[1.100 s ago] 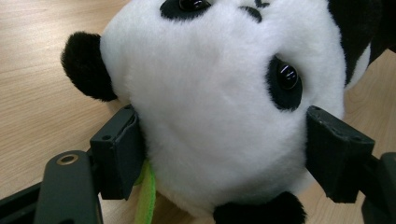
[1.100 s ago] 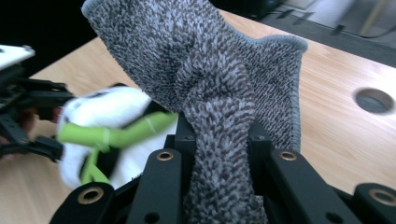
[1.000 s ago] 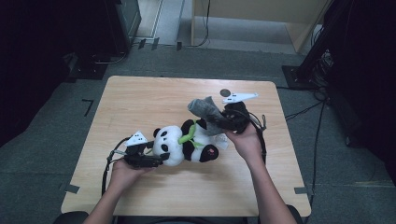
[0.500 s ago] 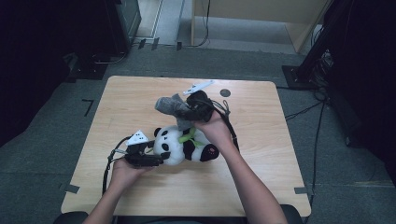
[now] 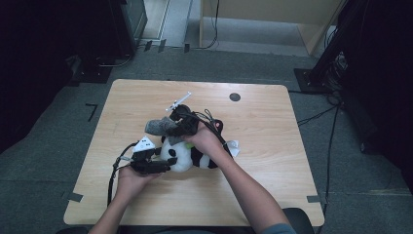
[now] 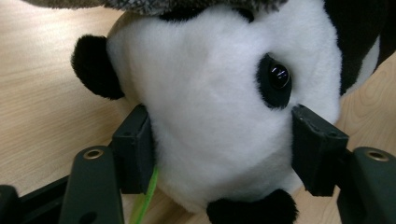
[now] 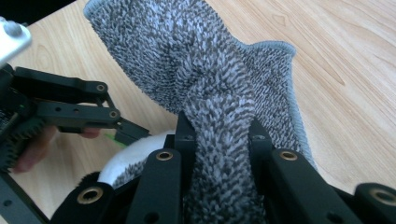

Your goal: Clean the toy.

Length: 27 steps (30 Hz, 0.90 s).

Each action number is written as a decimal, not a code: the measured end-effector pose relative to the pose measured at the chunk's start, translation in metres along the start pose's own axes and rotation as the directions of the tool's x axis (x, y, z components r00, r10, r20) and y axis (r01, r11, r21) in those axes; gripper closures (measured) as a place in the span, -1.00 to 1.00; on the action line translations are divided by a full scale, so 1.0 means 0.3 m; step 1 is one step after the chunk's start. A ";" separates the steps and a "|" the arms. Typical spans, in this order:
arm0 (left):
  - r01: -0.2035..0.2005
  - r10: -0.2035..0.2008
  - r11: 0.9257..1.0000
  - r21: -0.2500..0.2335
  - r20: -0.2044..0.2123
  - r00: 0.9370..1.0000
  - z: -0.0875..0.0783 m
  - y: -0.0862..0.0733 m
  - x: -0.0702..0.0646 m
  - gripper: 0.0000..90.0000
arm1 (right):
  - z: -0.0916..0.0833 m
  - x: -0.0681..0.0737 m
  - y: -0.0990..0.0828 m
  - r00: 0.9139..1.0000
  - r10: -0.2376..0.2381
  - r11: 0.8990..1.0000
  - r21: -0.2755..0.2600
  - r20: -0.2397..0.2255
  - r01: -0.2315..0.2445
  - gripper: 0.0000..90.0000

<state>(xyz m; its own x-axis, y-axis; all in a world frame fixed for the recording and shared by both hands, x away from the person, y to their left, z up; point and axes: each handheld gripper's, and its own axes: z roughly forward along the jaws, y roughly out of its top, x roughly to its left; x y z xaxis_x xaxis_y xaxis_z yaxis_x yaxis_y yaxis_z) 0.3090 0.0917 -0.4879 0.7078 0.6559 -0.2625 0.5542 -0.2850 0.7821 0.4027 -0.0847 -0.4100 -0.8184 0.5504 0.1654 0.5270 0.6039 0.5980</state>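
Since a second ago, the right gripper (image 5: pixel 181 127) has been carrying the grey cloth (image 5: pixel 159 126) leftward over the panda toy (image 5: pixel 187 155), which is lying mid-table (image 5: pixel 272 136). Its own view is showing the cloth (image 7: pixel 219 112) clenched between its jaws. Meanwhile the left gripper (image 6: pixel 219 154) has just been closing; its jaws are flanking the panda's head (image 6: pixel 219 93), pads touching fur.
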 end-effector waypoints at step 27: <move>-0.006 0.006 1.000 -0.016 0.014 1.000 0.005 -0.005 0.009 -0.20 | -0.207 -0.191 -0.056 0.954 0.061 0.998 0.006 0.295 -0.066 0.66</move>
<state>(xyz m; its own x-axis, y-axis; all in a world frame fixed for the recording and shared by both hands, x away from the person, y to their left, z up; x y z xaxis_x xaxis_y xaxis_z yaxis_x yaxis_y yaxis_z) 0.3108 0.0929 -0.4906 0.7172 0.6443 -0.2658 0.5432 -0.2779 0.7923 0.4265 -0.1622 -0.3808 -0.6807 0.7316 -0.0368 0.5809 0.5698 0.5813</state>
